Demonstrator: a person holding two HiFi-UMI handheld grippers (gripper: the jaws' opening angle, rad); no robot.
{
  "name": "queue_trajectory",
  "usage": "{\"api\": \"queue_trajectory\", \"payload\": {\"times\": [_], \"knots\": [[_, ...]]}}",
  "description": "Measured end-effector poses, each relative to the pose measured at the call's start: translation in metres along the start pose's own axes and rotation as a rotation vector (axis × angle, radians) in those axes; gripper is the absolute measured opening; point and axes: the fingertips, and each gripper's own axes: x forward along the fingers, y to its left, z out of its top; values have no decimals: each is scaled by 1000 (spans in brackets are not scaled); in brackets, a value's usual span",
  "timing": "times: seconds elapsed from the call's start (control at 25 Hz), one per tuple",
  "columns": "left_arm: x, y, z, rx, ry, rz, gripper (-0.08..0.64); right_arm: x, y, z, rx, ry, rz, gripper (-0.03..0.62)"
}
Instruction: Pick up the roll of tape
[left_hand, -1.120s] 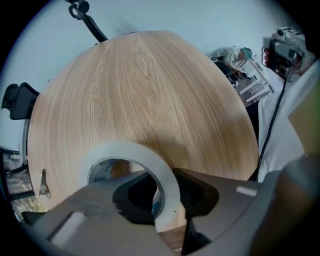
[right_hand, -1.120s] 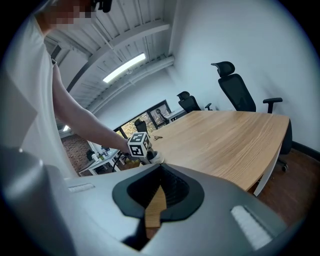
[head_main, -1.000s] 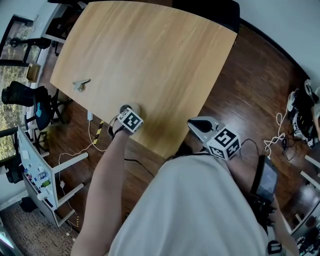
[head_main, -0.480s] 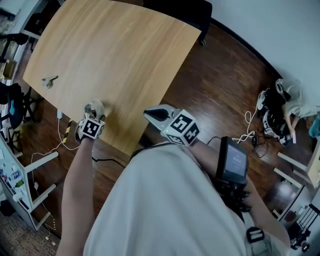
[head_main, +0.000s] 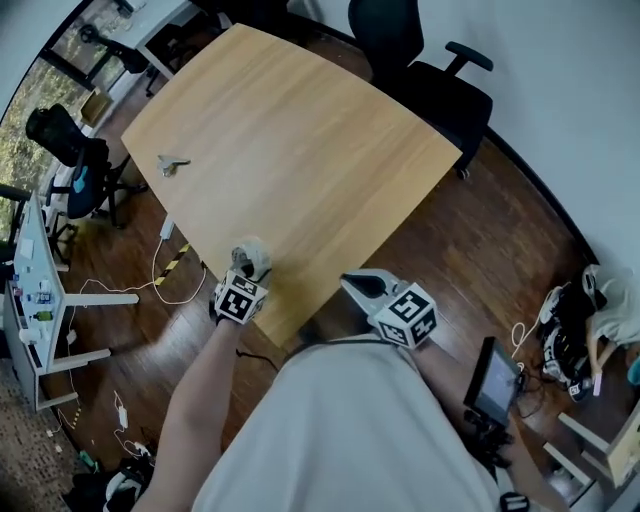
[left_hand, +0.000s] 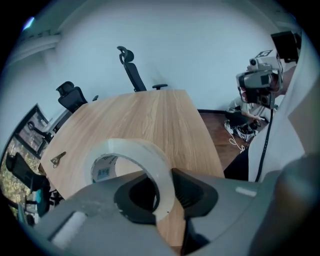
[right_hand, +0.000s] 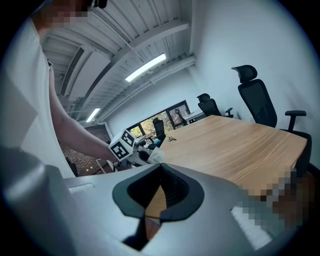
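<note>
We have the translucent roll of tape (left_hand: 159, 172) pinched in the left claw (left_hand: 162, 192). One jaw sits inside the core and the other outside, so the pads clamp the band's wall instead of spanning the ring. We judge that the surer hold, since the ring looks too wide to straddle. The roll stands tilted on edge over the left-hand edge of the pale wooden tabletop (head_main: 300, 150), close to the corner nearest us, and looks clear of the wood.

The right claw (right_hand: 159, 192) hangs just off that corner with its jaws together on nothing, presumably kept out of the way.

A label inside the core carries bluish print too small to read. A small grey metal object (head_main: 172, 163) lies near the far end of the same edge.
</note>
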Motion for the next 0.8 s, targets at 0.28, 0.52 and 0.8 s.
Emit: {"api": "queue_trajectory", "payload": {"times": [0.28, 0.52, 0.8], "knots": [[-25, -26, 40, -150, -199, 18, 95, -14, -16, 4, -46, -3, 40, 6], [-56, -64, 73, -209, -370, -10, 97, -15, -22, 26, -3, -63, 80, 6], [-93, -97, 81, -294, -564, -24, 97, 0, 3, 42, -14, -81, 141, 6]]}}
